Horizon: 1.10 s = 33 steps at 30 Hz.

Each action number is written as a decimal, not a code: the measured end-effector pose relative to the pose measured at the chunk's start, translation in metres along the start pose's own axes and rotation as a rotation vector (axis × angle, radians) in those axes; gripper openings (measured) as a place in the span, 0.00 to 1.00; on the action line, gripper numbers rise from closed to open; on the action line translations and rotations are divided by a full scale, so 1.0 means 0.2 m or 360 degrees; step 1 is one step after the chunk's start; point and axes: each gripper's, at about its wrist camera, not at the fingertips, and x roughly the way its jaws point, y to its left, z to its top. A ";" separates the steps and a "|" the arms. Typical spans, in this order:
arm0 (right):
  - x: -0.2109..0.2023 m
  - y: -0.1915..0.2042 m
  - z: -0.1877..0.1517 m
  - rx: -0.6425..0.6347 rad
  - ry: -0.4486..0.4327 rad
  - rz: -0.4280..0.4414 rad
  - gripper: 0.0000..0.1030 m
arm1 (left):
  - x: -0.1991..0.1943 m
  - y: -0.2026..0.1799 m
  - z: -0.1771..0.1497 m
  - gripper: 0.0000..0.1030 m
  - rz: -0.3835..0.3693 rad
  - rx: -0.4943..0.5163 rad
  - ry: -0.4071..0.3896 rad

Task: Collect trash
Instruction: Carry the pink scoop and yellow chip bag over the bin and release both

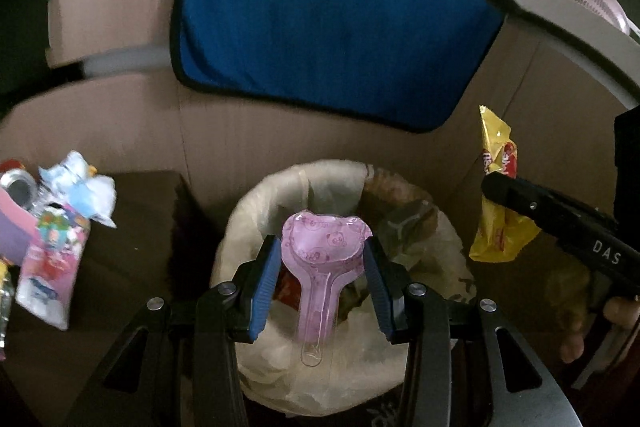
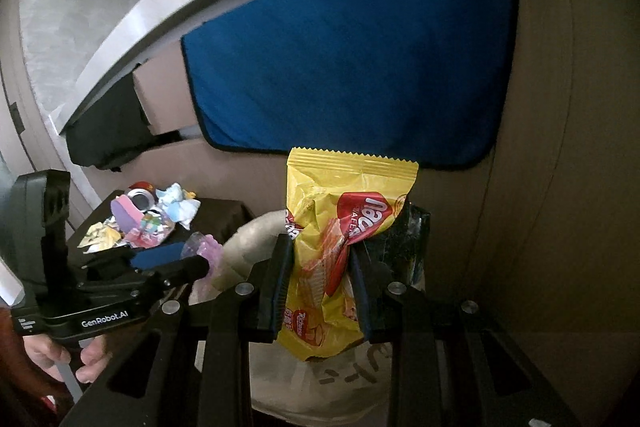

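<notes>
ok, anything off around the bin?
Nothing odd. Left hand-held gripper holds a pink blister pack over the lined bin; right hand-held gripper holds a crumpled yellow wrapper. More trash waits on the side table.

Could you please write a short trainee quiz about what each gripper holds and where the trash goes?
1. Multiple choice: What does the left gripper hold? A) a can B) a pink blister pack C) a tissue
2. True or false: The right gripper is shut on a yellow wafer wrapper.
3. Fill in: Both items hang over the lined ____, while more trash lies on the dark stand to its left.

Key: 1 B; 2 true; 3 bin
</notes>
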 end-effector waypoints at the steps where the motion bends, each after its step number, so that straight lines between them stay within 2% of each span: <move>1: 0.01 -0.01 0.00 0.0008 0.0010 -0.0004 0.26 | 0.03 0.01 0.00 0.42 -0.0005 -0.0011 0.0016; 3: 0.04 -0.03 0.00 0.0023 0.0030 -0.0007 0.26 | 0.09 0.03 -0.01 0.42 -0.0031 -0.0049 0.0063; 7: 0.07 -0.03 -0.02 0.0028 0.0064 -0.0014 0.26 | 0.18 0.11 -0.02 0.45 -0.0172 -0.0165 0.0136; 8: 0.08 -0.03 -0.02 0.0030 0.0071 -0.0012 0.26 | 0.19 0.13 -0.02 0.47 -0.0205 -0.0185 0.0134; 10: 0.12 -0.02 -0.03 0.0040 0.0092 -0.0001 0.26 | 0.18 0.16 -0.02 0.59 -0.0245 -0.0206 0.0134; 14: 0.17 0.00 -0.05 0.0069 0.0124 0.0046 0.30 | 0.12 0.21 0.00 0.63 -0.0306 -0.0265 0.0098; 18: 0.21 0.00 -0.06 0.0123 0.0133 0.0111 0.52 | 0.05 0.25 0.02 0.63 -0.0255 -0.0281 0.0016; 26: 0.23 0.03 -0.07 0.0152 0.0164 0.0121 0.55 | -0.09 0.35 0.02 0.63 -0.0139 -0.0334 -0.0050; 29: 0.24 0.08 -0.07 0.0115 0.0181 0.0170 0.62 | -0.12 0.39 0.00 0.63 -0.0096 -0.0356 -0.0041; 30: 0.25 0.10 -0.06 0.0101 0.0167 0.0159 0.66 | -0.14 0.41 -0.01 0.63 -0.0090 -0.0366 -0.0037; 33: 0.22 0.15 -0.05 0.0020 0.0033 0.0109 0.67 | -0.19 0.47 -0.04 0.63 -0.0068 -0.0399 -0.0050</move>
